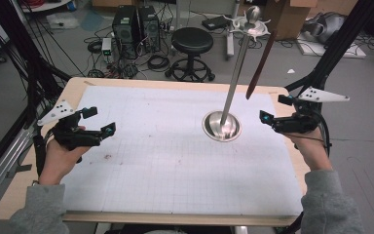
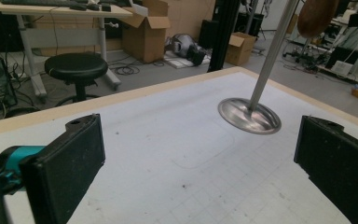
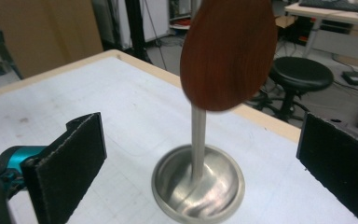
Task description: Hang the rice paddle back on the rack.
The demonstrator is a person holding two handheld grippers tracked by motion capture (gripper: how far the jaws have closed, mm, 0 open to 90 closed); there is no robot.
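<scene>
Beyond your desk [image 1: 126, 204] a black stool [image 1: 191, 41] stood on the floor, two computer towers [image 1: 135, 24] left of it, cardboard boxes [image 1: 292, 14] further right.

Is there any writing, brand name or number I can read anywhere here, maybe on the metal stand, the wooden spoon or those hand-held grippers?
None can be read.
Metal stand: bare, no markings.
Wooden spoon: plain wood.
Left gripper and right gripper: no legible label.
Gridded mat: lines only, no numbers.
Cardboard boxes on the floor: any print is too blurred to read.
</scene>
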